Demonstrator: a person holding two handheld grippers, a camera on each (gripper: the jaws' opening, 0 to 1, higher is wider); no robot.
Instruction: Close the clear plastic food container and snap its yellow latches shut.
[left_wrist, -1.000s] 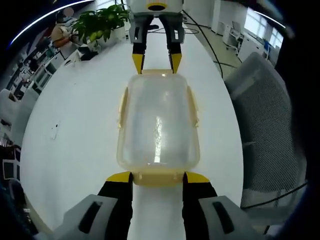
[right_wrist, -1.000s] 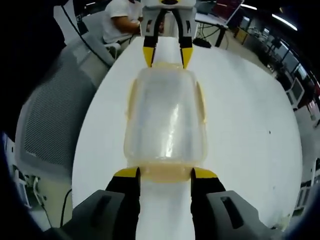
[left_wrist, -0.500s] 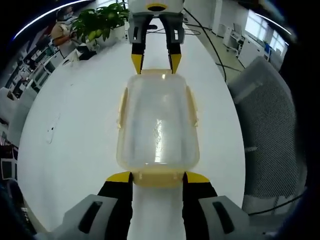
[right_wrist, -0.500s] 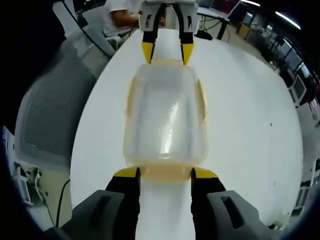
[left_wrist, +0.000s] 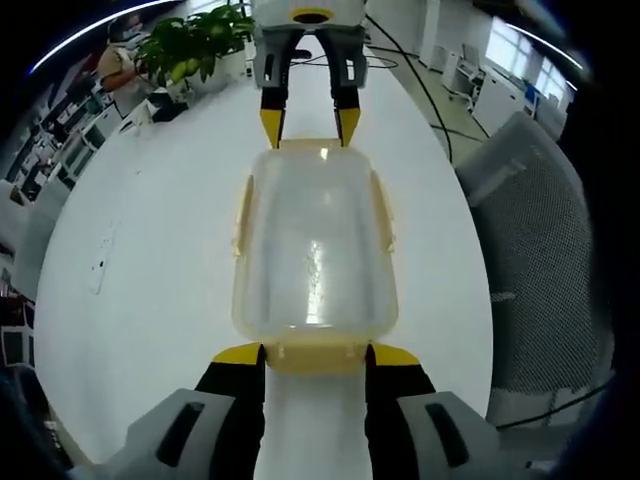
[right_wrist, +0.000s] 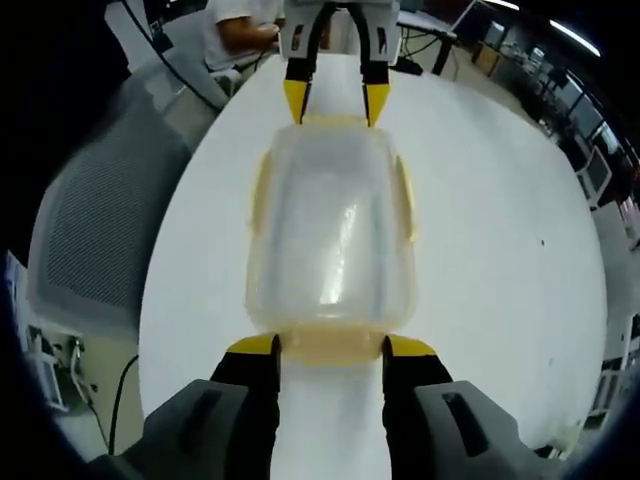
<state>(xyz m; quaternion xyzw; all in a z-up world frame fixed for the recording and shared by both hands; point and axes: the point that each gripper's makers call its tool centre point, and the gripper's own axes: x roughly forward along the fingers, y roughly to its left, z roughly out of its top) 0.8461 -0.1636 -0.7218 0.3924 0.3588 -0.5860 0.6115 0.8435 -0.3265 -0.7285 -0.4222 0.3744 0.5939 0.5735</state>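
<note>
The left claw (left_wrist: 315, 354) stood spread, its yellow tips flanking the near end latch (left_wrist: 315, 355) of the clear food container (left_wrist: 314, 245), which lay lid-on along the white worktop (left_wrist: 150, 260). The right claw (left_wrist: 305, 123) straddled the far latch, likewise spread.
</note>
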